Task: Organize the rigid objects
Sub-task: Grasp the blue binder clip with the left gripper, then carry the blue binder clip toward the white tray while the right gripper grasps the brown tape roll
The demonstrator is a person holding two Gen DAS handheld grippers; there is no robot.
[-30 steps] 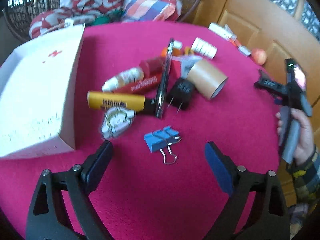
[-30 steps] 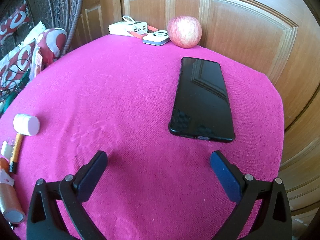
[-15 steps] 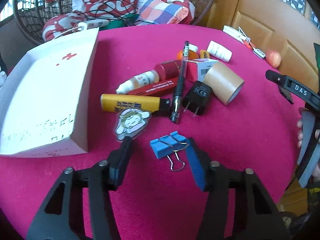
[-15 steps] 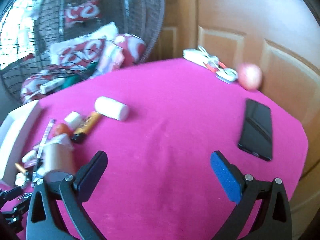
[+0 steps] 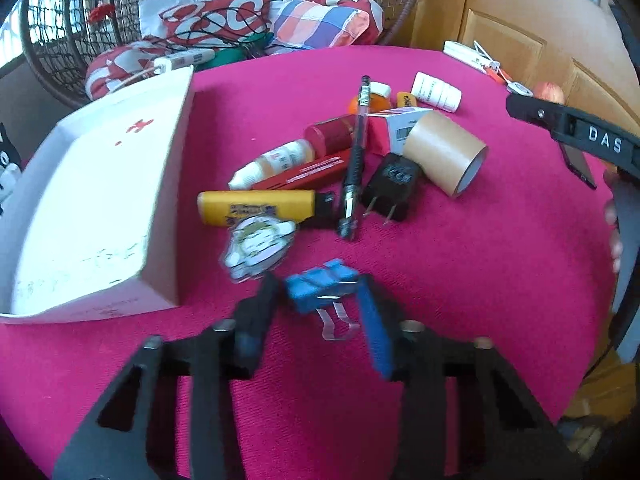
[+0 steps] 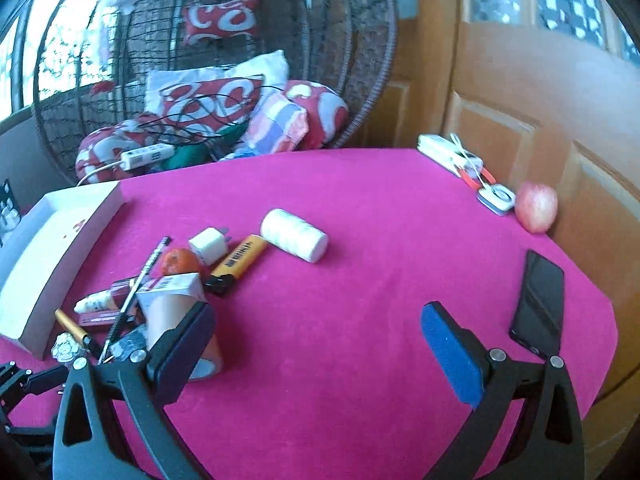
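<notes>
Left wrist view: left tool [image 5: 320, 300] points down at the magenta-covered bench [image 5: 460, 280]; its jaws have just been closing and now stand narrow on either side of the blue binder clip [image 5: 320, 286]. The black left pad looks to be against the clip's end; the blue right pad sits at its other end, but motion blur makes firm contact uncertain. The clip's wire handles point toward the camera. Taking the clip as landmark: cartoon badge [image 5: 258, 250] just beyond-left, yellow lighter [image 5: 256, 208] behind that, black pen [image 5: 354, 160] and black charger plug [image 5: 390, 186] beyond, brown tape roll [image 5: 444, 152] beyond-right, white box [image 5: 92, 216] well to the left. The right tool's black arm shows at the right edge. Right wrist view: right tool [image 6: 316, 348] is spread wide, nothing between its pads, above bare cloth. The clip is not visible here. Relative to the right tool: tape roll just behind its left pad, white bottle [image 6: 294, 240] further back, black phone [image 6: 540, 304] to the right, apple [image 6: 536, 206] beyond the phone.
</notes>
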